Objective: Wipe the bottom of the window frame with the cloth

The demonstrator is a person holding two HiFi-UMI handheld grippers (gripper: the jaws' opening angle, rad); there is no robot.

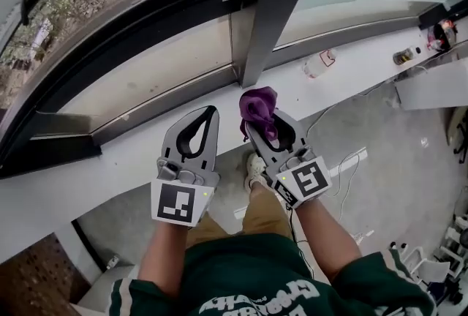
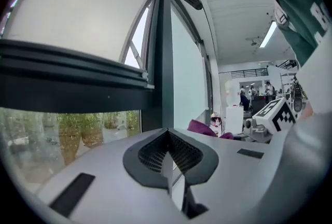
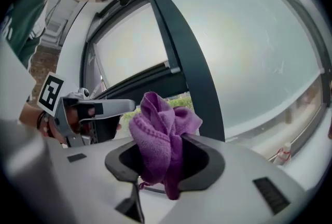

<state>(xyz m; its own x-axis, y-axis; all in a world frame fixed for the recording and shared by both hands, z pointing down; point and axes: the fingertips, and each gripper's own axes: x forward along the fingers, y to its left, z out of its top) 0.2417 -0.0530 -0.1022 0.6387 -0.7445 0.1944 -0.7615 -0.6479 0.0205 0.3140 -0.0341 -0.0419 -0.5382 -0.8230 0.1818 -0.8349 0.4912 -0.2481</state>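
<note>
A crumpled purple cloth (image 1: pixel 259 110) is clamped in my right gripper (image 1: pixel 263 121), which is shut on it just in front of the white sill (image 1: pixel 131 161). In the right gripper view the cloth (image 3: pixel 162 137) bulges up out of the jaws. My left gripper (image 1: pixel 206 117) is shut with nothing in it, held beside the right one, its tips over the sill. The window frame's bottom rail (image 1: pixel 168 99) runs diagonally just beyond both grippers, with a dark upright post (image 1: pixel 274 7) right of centre. The left gripper view shows the cloth (image 2: pixel 205 128) and the dark post (image 2: pixel 163 57).
A small clear bottle (image 1: pixel 318 64) lies on the sill to the right. More small items (image 1: pixel 406 55) sit at the sill's far right end. Cables (image 1: pixel 344 161) trail on the grey floor. The person's shoe (image 1: pixel 254 170) is below the grippers.
</note>
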